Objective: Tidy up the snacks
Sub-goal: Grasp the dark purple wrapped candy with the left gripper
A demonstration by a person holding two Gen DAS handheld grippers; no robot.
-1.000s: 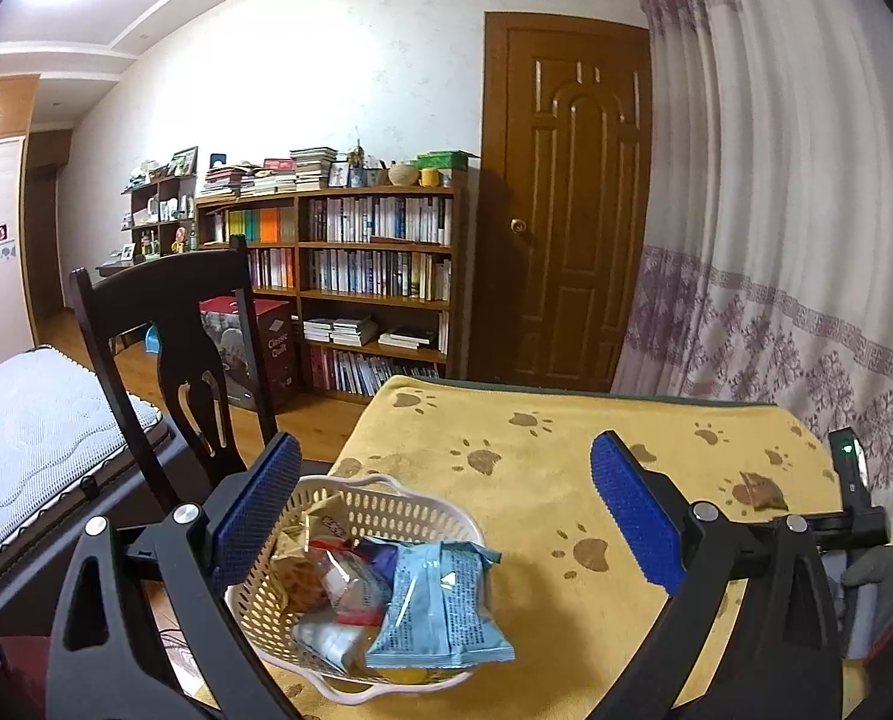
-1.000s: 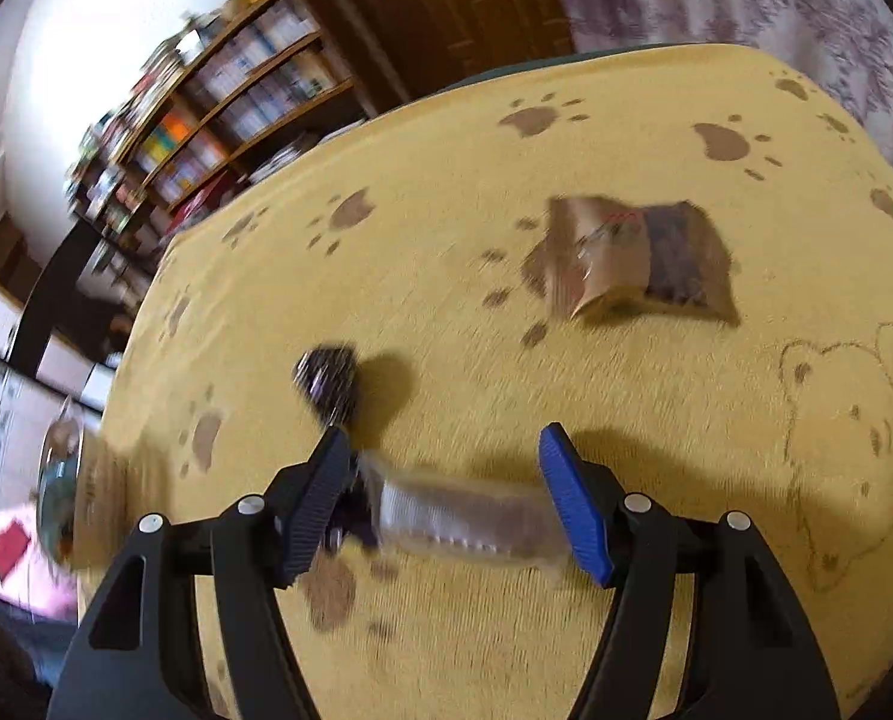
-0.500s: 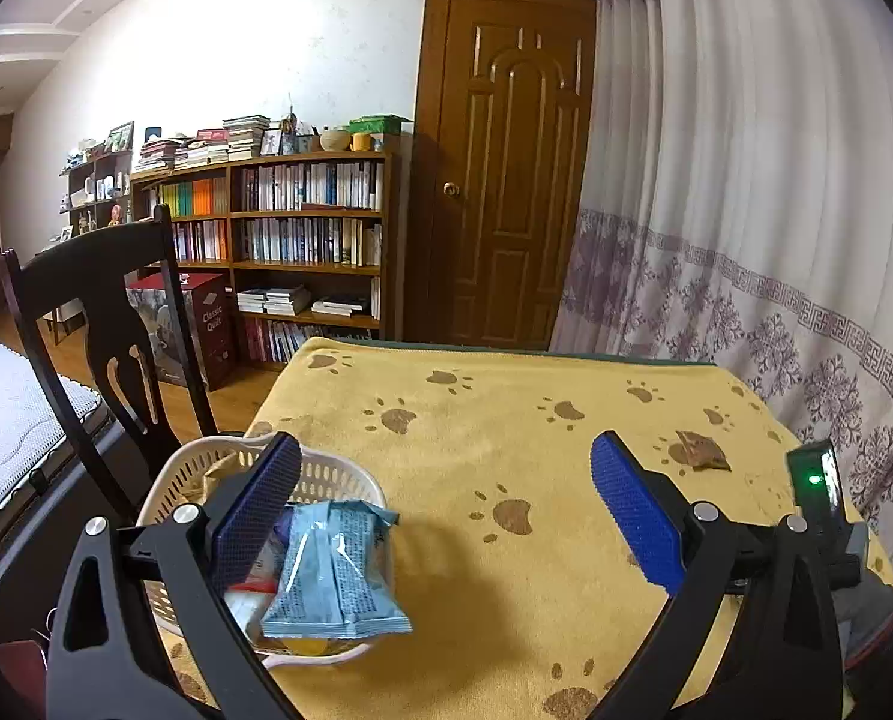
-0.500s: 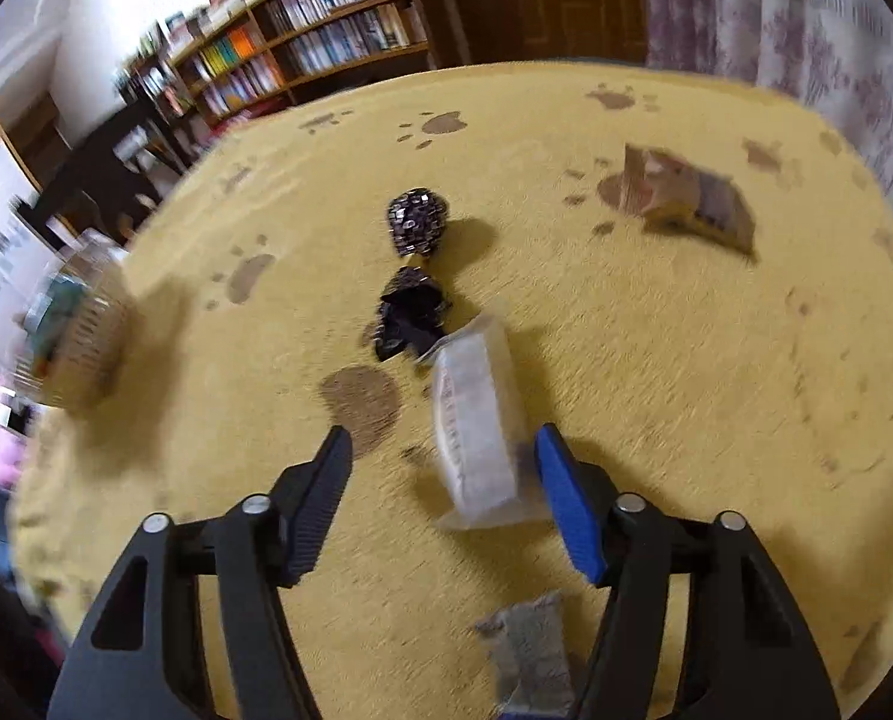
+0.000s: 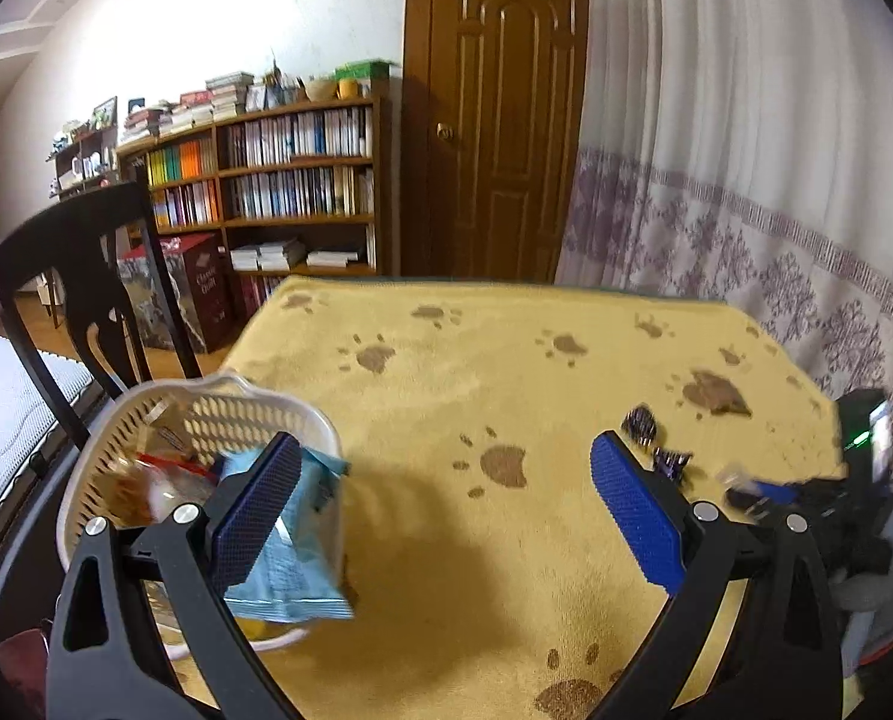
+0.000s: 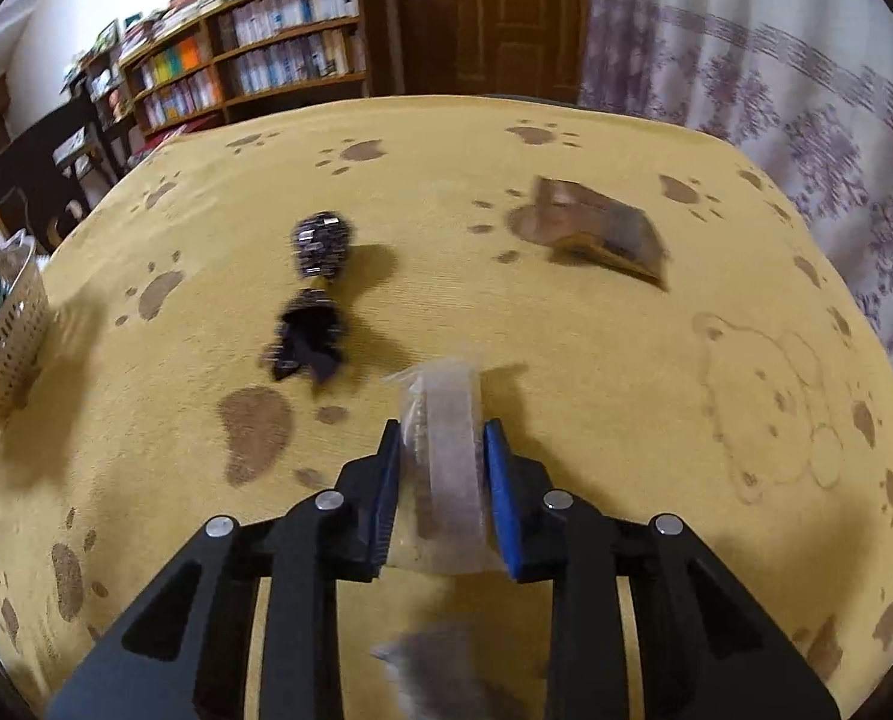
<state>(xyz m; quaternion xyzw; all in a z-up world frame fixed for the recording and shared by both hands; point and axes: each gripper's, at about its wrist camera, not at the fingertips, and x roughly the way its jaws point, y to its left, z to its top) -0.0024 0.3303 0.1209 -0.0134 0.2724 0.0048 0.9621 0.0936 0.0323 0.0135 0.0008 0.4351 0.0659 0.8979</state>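
Where the yellow paw-print tablecloth (image 6: 566, 360) fills the right wrist view, a clear-wrapped snack packet (image 6: 443, 468) stands on edge between the blue pads of the right gripper (image 6: 440, 474), which is clamped on it from both sides, the jaws drawn in to a narrow gap. The packet's far end sticks out past the fingertips toward the middle of the table. Ahead and to the left of it lie two dark foil-wrapped sweets, the nearer dark sweet (image 6: 308, 345) crumpled and flat, the round foil sweet (image 6: 321, 245) just beyond it. A brown snack packet (image 6: 602, 234) lies well apart, toward the far right by the curtain (image 6: 776, 60). A blurred grey wrapper (image 6: 434, 660) shows under the gripper's body, too smeared to identify.

The left gripper (image 5: 440, 510) hangs wide open over bare cloth, holding nothing. Its left pad overlaps a light blue snack bag (image 5: 293, 552) that leans out over the rim of the white lattice basket (image 5: 224, 414) at the table's left edge. Inside the basket are more wrapped snacks, among them a red-edged clear wrapper (image 5: 164, 468); the rest are too jumbled to tell apart. A dark wooden chair (image 5: 80, 276) stands beside the basket, with a bookshelf (image 5: 290, 180) behind.
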